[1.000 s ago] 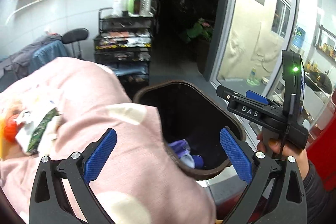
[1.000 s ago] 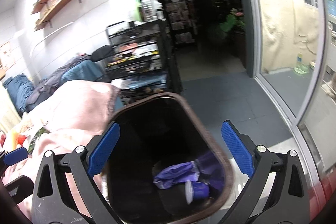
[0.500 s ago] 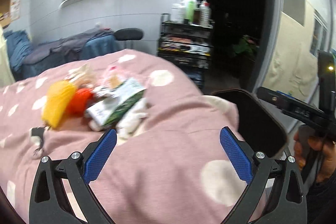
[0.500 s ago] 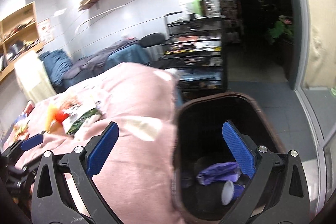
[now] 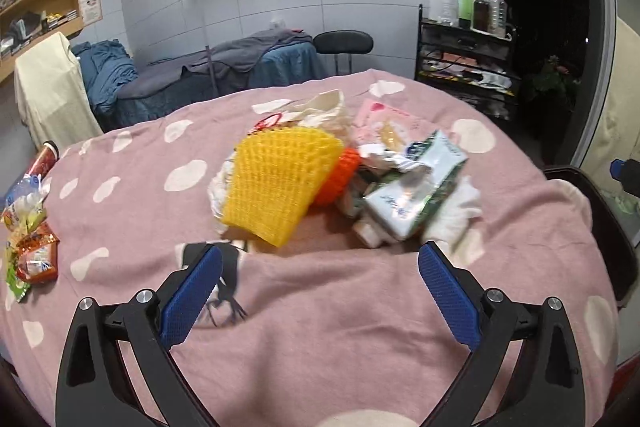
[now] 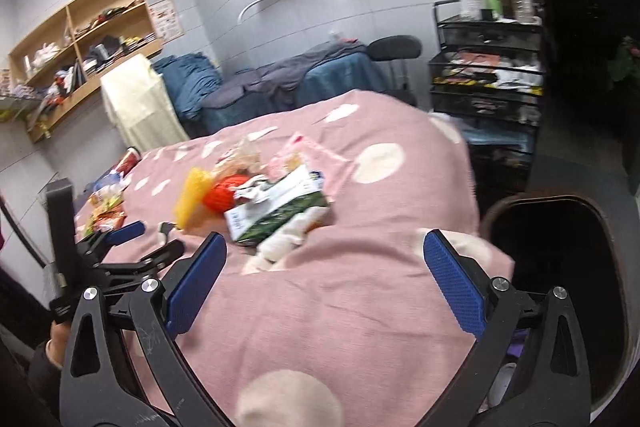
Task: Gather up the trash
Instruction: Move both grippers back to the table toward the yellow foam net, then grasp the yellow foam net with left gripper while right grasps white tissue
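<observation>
A pink spotted cover (image 5: pixel 360 327) drapes the table in a room with wooden shelves (image 6: pixel 80 39), a blue-covered bed (image 5: pixel 240 67) and a black cart (image 6: pixel 488 75) topped with bottles. The left gripper (image 5: pixel 320 291) and right gripper (image 6: pixel 324 279) both hover over the cover with jaws spread wide and nothing between them. The trash (image 5: pixel 412 191), a heap of yellow and orange netting, a green-and-white packet and crumpled tissue, sits mid-table, with the dark bin (image 6: pixel 560 247) just beside the table's edge on the right.

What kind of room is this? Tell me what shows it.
Probably a massage or beauty treatment room: a draped treatment bed by the wall, a black cart topped with pump bottles, and a round stool.
</observation>
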The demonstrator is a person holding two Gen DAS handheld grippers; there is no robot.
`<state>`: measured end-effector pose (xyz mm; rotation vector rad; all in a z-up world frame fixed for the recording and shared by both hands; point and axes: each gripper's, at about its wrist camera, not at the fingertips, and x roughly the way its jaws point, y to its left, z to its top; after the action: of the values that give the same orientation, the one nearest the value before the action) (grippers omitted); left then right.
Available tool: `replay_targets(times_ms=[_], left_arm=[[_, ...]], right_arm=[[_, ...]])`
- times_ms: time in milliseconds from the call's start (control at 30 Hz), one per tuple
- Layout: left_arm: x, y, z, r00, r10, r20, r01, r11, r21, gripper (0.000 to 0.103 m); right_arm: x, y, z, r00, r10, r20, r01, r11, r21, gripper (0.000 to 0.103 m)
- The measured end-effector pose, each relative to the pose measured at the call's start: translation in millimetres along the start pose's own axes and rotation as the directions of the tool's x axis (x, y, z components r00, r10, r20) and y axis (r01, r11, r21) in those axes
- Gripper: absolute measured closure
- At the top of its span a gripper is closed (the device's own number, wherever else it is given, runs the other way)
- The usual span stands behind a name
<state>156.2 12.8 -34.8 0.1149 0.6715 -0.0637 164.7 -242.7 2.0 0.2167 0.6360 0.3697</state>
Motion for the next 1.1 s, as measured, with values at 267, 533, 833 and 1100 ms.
replay_targets(times_ms=[267,533,833,1100], left_arm=[[30.7,7.4,13.1,0.998,0.046,-0.050,-0.043,0.997,0.066,0.026],[54.5,12.2,26.6,0.994,0.064,-0.094,-0.057,0.995,0.076,0.047],[39.0,27.5,27.8,0.997,-0.040,-0.072,0.035,0.997,-0.072,0.085],[13.9,41.1,23.3,0.994,-0.105,-0.004,0.102,0.978,-0.182,0.091]], right_arm=[[44.3,37.7,15.2,0.995,0.043,-0.088,-0.052,0.994,-0.100,0.006],[98.2,77.3,18.9,0.987,-0.058,-0.150,0.001,0.936,-0.353,0.019],[160.8,95.2,22.9,0.972,-0.105,-0.211,-0.009,0.878,-0.479,0.069],[151.2,94.7,29.5,0.982,-0.053,-0.179,-0.035,0.889,-0.457,0.094]])
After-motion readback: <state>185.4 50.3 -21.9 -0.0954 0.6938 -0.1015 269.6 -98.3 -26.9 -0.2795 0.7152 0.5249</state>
